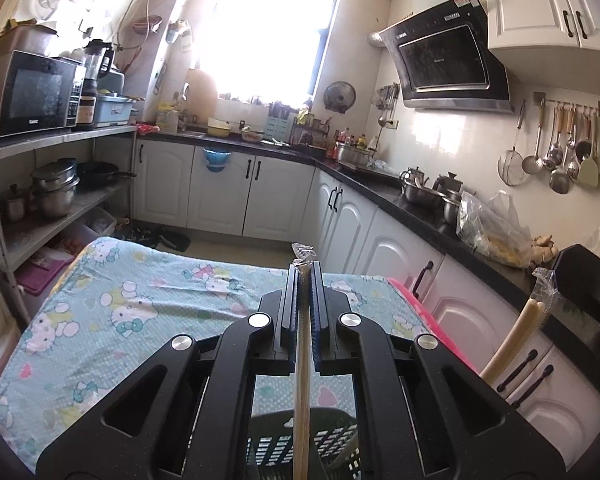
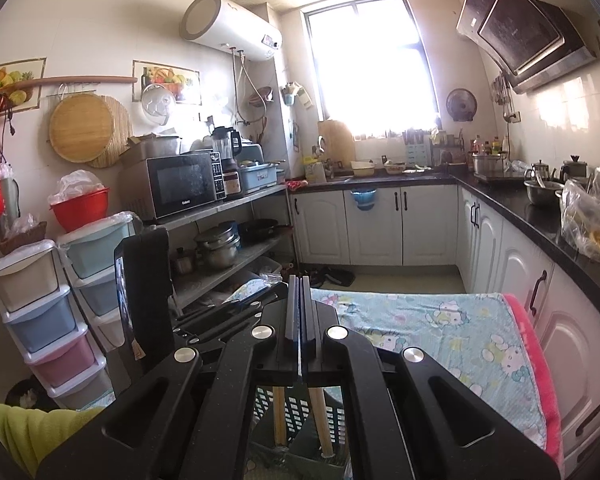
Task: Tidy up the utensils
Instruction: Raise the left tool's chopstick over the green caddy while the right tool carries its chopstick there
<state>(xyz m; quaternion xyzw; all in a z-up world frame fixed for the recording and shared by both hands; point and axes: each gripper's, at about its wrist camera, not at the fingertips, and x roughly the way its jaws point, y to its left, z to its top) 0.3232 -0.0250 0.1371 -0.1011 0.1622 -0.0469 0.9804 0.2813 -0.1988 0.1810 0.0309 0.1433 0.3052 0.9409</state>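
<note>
My left gripper (image 1: 305, 270) is shut on an upright pair of wooden chopsticks (image 1: 302, 360). Their crinkled plastic wrapper (image 1: 303, 254) sticks up above the fingertips. Their lower end reaches down over a dark slotted basket (image 1: 276, 444). My right gripper (image 2: 299, 280) is shut too, with a thin pale edge between its pads. Two tan chopsticks (image 2: 278, 420) hang splayed below it into the basket (image 2: 296, 404). In the left wrist view that pale pair (image 1: 512, 344), wrapper on top, shows at the right beside the right gripper's black body.
The basket stands on a table under a cartoon-cat cloth (image 1: 140, 312) with a pink edge (image 2: 540, 380). White cabinets and a black counter (image 1: 400, 196) with pots and a plastic bag run along the right. A shelf rack (image 2: 220, 216) and stacked drawers (image 2: 40, 320) stand left.
</note>
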